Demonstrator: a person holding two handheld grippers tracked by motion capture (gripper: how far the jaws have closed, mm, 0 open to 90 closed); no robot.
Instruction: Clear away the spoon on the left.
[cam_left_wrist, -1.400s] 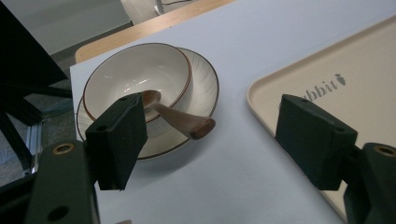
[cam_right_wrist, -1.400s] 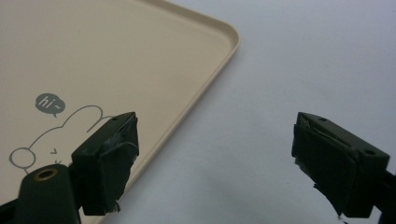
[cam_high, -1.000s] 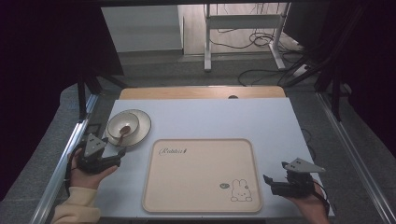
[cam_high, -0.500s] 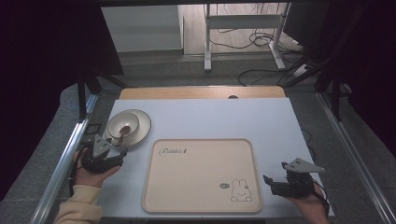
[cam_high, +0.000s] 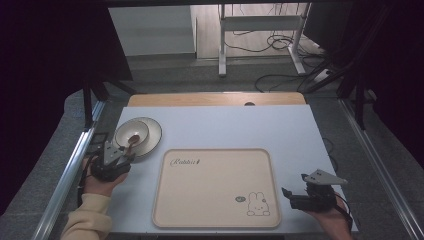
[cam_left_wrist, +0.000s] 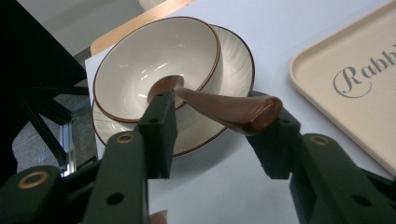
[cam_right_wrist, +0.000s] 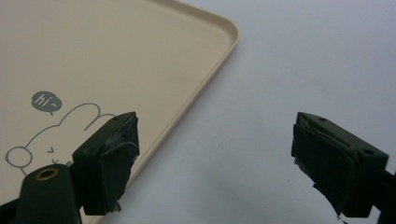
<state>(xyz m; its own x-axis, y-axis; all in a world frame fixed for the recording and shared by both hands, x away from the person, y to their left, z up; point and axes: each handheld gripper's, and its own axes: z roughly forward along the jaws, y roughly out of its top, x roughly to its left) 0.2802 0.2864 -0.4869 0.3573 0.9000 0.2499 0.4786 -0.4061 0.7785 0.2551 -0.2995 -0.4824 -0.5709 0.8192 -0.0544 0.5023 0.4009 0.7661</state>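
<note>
1. Since a second ago, my left hand-held gripper (cam_high: 119, 155) has drawn back from the bowl (cam_left_wrist: 156, 63) toward the counter's (cam_high: 225, 125) near-left edge; my right one (cam_high: 292, 197) has stayed put beside the tray (cam_high: 215, 187).
2. Left jaws stand apart on either side of the spoon's (cam_left_wrist: 219, 105) wooden handle — not yet clamped, as far as I can tell.
3. That spoon rests with its tip in the bowl, the handle overhanging the rim toward me; the bowl sits on a plate (cam_left_wrist: 236, 56).
4. Smooth, light and stiff, I judge — take it mid-handle, squarely, or it may slip.
5. Bowl and plate look breakable, so lift clear of the rim.
6. Right jaws are wide apart over bare counter just beside the tray's corner — open room there.
</note>
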